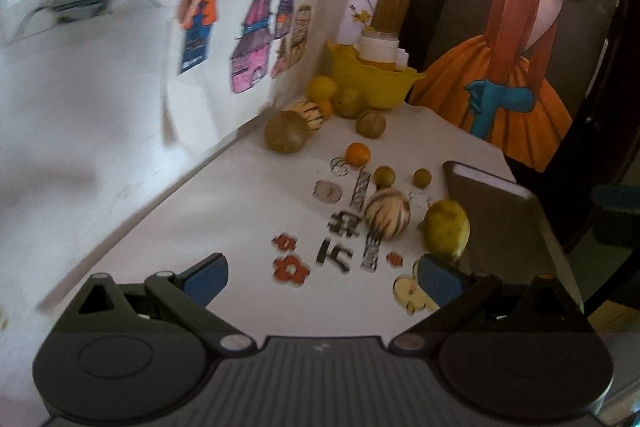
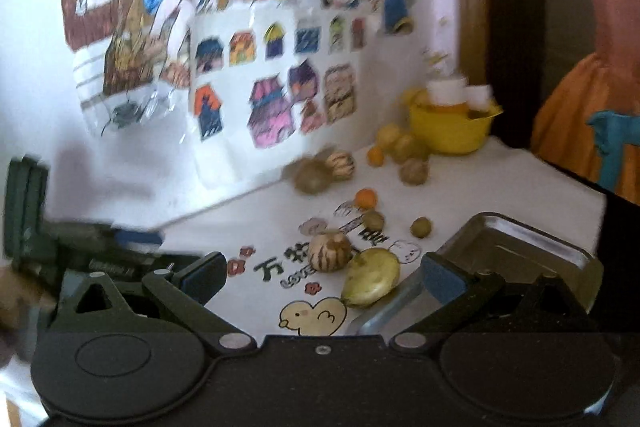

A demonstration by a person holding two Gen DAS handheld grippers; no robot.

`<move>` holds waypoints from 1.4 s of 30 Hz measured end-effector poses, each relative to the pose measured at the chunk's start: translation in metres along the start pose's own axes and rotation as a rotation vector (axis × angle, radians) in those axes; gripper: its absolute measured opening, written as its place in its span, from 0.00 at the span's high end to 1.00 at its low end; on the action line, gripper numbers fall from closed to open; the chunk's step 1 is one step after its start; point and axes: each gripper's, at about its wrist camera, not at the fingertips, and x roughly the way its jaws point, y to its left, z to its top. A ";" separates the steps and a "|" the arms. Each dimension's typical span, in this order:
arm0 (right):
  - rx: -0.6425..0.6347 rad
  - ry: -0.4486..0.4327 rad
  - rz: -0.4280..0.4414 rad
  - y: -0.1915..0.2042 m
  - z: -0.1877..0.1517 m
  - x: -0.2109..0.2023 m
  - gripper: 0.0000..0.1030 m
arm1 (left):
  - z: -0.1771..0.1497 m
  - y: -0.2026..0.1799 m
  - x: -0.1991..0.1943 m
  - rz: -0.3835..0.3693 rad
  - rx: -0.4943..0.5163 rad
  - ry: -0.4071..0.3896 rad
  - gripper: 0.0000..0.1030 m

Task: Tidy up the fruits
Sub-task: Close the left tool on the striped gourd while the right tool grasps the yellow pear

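Observation:
Several fruits lie on a white table [image 1: 248, 211]. A yellow lemon [image 1: 446, 229] [image 2: 372, 281] sits against a metal tray [image 1: 496, 227] [image 2: 516, 247]. A striped melon [image 1: 387, 213] [image 2: 330, 251] lies beside it. Behind are a small orange [image 1: 357, 153] [image 2: 366, 198], two small green fruits [image 1: 385, 176] [image 1: 422, 178] and larger fruits near a yellow bowl [image 1: 372, 79] [image 2: 452, 131]. My left gripper [image 1: 322, 277] is open and empty above the near table. My right gripper [image 2: 324, 277] is open and empty, just short of the lemon and melon. The left gripper shows blurred at the left of the right wrist view [image 2: 100, 247].
Stickers and black characters [image 1: 340, 243] cover the tabletop. A white wall with house drawings [image 1: 248, 27] [image 2: 280, 79] runs along the left. A painted girl in an orange dress [image 1: 516, 67] stands behind the table's right edge. White cups [image 1: 380, 45] sit in the bowl.

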 end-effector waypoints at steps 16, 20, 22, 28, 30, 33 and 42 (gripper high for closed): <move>-0.409 0.186 -0.006 -0.012 -0.004 0.107 0.02 | 0.033 -0.016 0.100 -0.095 0.056 0.071 0.00; -0.451 0.179 -0.019 -0.013 -0.014 0.123 0.05 | 0.034 -0.016 0.115 -0.110 0.052 0.090 0.01; -0.458 0.181 -0.028 -0.014 -0.018 0.130 0.06 | 0.033 -0.018 0.121 -0.116 0.064 0.097 0.03; -0.439 0.180 -0.035 -0.020 -0.024 0.144 0.09 | 0.032 -0.027 0.132 -0.145 0.116 0.108 0.13; -0.439 0.178 -0.032 -0.022 -0.025 0.146 0.12 | 0.032 -0.028 0.134 -0.160 0.124 0.108 0.16; -0.437 0.172 -0.024 -0.024 -0.026 0.149 0.13 | 0.035 -0.028 0.137 -0.179 0.127 0.114 0.23; -0.405 0.191 -0.012 -0.030 -0.028 0.161 0.18 | 0.041 -0.025 0.151 -0.244 0.103 0.144 0.38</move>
